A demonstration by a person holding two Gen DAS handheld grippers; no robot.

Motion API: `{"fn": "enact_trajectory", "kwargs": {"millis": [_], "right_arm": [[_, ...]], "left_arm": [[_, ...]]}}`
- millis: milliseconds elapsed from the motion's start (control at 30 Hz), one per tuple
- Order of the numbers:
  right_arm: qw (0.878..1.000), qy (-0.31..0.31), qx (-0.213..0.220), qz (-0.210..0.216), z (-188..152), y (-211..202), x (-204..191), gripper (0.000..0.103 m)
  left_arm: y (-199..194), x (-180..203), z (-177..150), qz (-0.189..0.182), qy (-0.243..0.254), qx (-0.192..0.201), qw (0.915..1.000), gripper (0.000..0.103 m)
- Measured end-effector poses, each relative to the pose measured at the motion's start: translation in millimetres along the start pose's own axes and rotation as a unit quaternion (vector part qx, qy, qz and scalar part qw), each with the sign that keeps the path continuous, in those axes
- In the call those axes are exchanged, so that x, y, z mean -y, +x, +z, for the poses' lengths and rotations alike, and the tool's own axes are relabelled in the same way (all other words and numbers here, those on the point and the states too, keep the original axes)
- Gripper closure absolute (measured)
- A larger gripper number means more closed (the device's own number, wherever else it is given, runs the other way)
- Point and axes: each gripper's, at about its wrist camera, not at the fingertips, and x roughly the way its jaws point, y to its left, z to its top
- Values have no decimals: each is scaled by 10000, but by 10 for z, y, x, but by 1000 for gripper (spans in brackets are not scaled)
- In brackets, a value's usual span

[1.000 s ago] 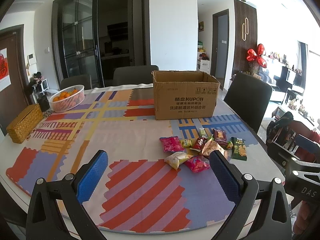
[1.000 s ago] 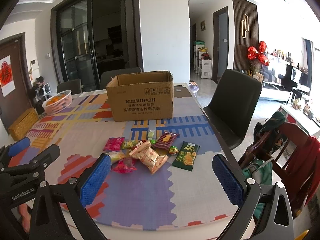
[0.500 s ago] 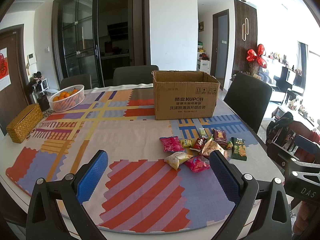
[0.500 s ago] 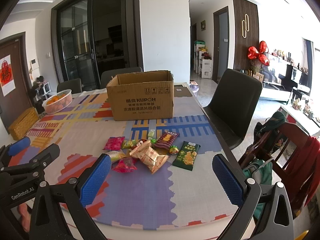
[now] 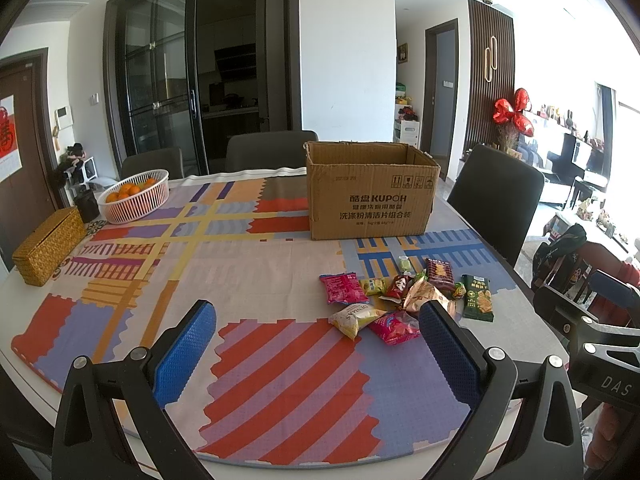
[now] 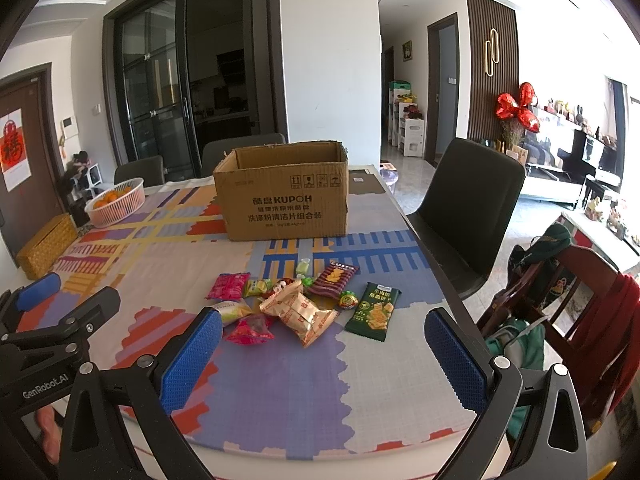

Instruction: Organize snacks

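Several snack packets lie in a loose pile (image 5: pixel 400 296) on the patterned tablecloth, also in the right wrist view (image 6: pixel 296 304): a pink packet (image 6: pixel 228 286), a tan bag (image 6: pixel 304 314), a dark green packet (image 6: pixel 374 310), a maroon packet (image 6: pixel 334 278). An open cardboard box (image 5: pixel 370 194) (image 6: pixel 282 196) stands behind them. My left gripper (image 5: pixel 318 354) is open and empty, near the table's front edge, left of the pile. My right gripper (image 6: pixel 324 360) is open and empty, in front of the pile.
A white basket of oranges (image 5: pixel 134 196) and a woven box (image 5: pixel 48 244) sit at the far left. Dark chairs (image 6: pixel 472 208) stand around the table (image 5: pixel 32 360). A wooden chair with clothes and bags (image 6: pixel 560 300) is at the right.
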Motion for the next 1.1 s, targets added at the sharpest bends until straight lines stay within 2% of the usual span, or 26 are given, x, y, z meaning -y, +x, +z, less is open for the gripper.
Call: {"fn": "enact_trajectory", "kwargs": {"millis": [500, 800, 1100], "right_arm": [[10000, -12, -29, 16, -3, 1, -8, 1], [9996, -151, -229, 106, -16, 157, -43, 1], [9974, -614, -289, 227, 10, 494, -146, 1]], "left_arm": [[-1, -1, -5, 2, 0, -11, 10000, 0], [148, -21, -77, 110, 1, -216, 9997, 0], [490, 43, -62, -225, 395, -580, 9973, 1]]}}
